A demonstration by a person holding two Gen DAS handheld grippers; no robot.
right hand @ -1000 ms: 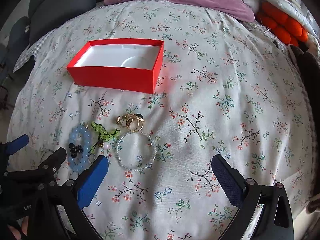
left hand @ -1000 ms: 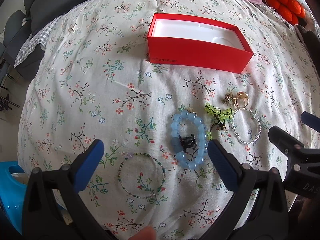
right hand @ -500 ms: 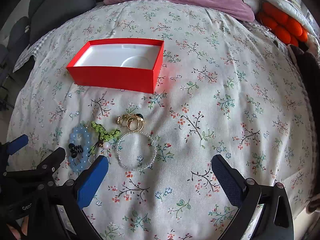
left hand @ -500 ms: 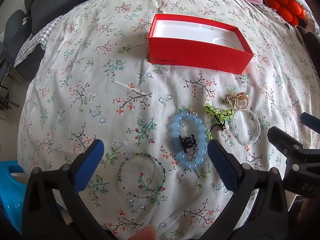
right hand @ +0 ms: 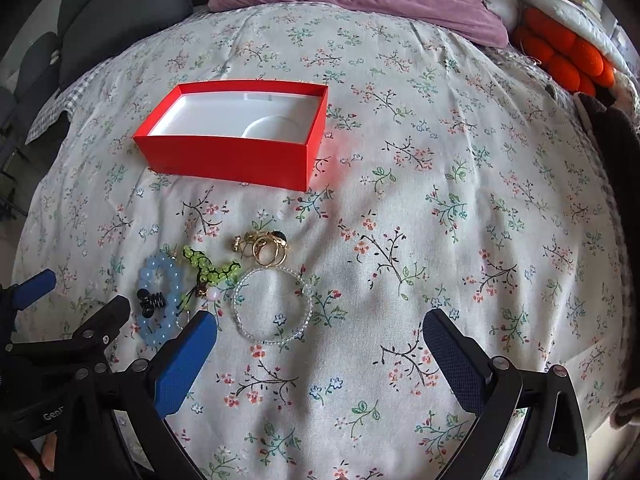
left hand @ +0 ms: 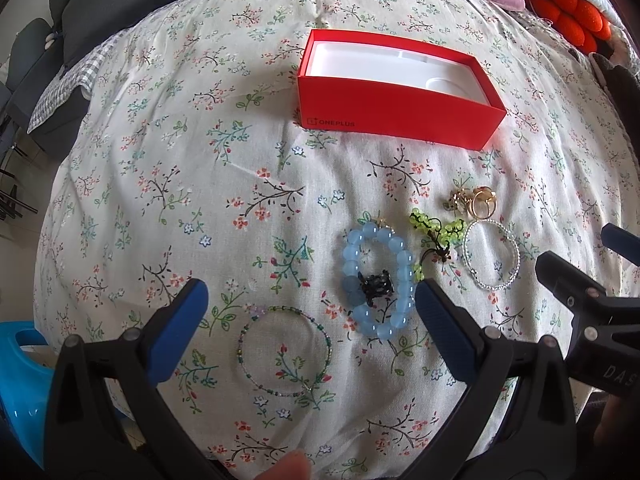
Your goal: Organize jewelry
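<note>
Pre-grasp stage. Left tongs [left hand: 308,308] and right tongs [right hand: 320,338] spread wide, empty, near bed's front edge. Next: descend, pinch thin green bracelet [left hand: 285,350], transfer to red box [left hand: 394,92].

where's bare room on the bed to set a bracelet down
Free: the cloth right of the gold rings and clear bead bracelet, and left of the red box. Crowded: the strip from the blue bracelet to the rings.
</note>
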